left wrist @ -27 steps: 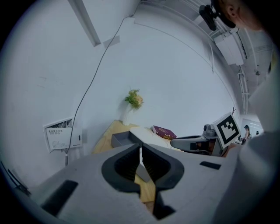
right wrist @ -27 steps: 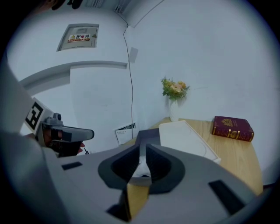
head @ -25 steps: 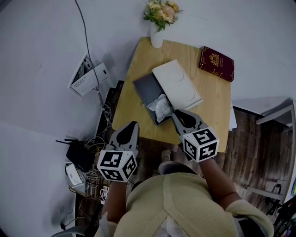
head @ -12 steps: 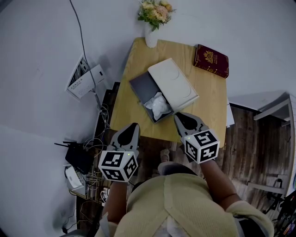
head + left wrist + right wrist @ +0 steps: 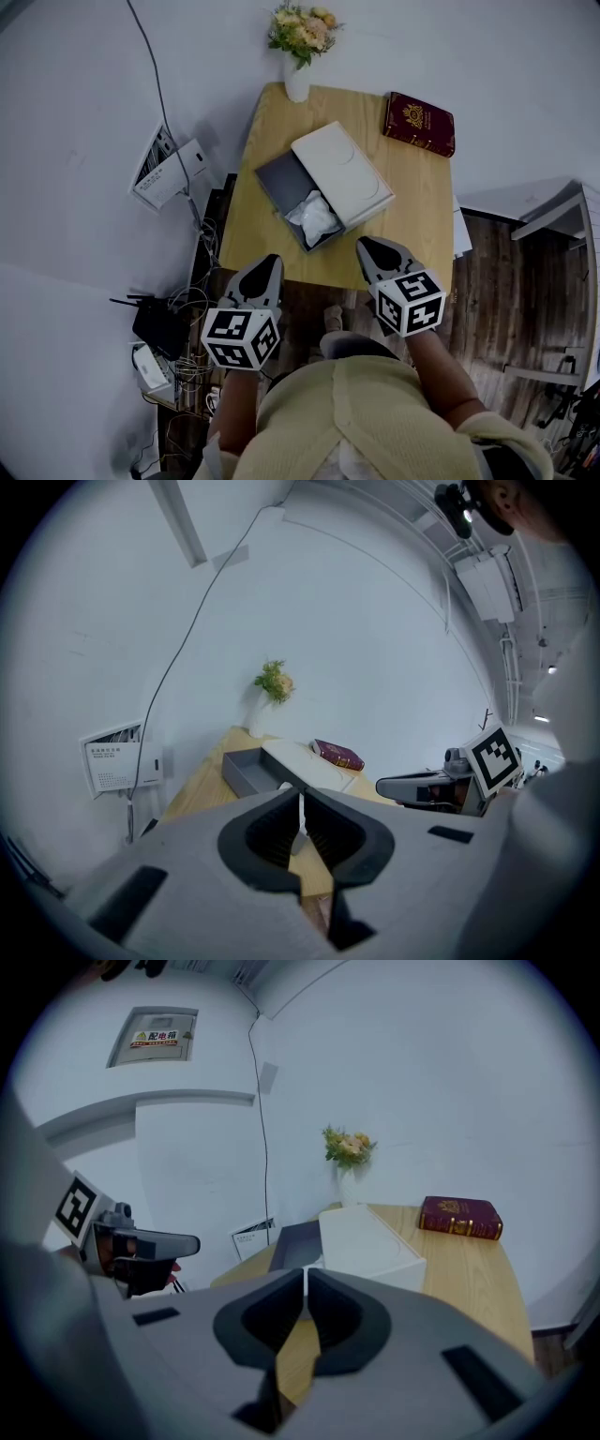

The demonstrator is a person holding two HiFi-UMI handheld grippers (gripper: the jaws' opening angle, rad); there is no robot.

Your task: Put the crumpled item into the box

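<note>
The crumpled white item (image 5: 314, 217) lies inside the open grey box (image 5: 277, 178) on the wooden table (image 5: 412, 206). The box's white lid (image 5: 342, 175) rests against its right side. My right gripper (image 5: 367, 246) hovers over the table's front edge, a little right of the box and short of it, shut with nothing between its jaws. My left gripper (image 5: 267, 262) hangs just off the front edge, left of the box, also shut and empty. In the right gripper view the closed tips (image 5: 306, 1274) point at the box (image 5: 295, 1241) and lid (image 5: 366, 1241).
A dark red book (image 5: 419, 123) lies at the table's far right corner. A vase of flowers (image 5: 300, 33) stands at the far edge. Left of the table, a wall-mounted unit (image 5: 169, 169) and a tangle of cables and devices (image 5: 155, 319) sit on the floor.
Both grippers have drawn back toward me. The right one was beside the crumpled item in the box and now stands apart from it at the table's front edge.
</note>
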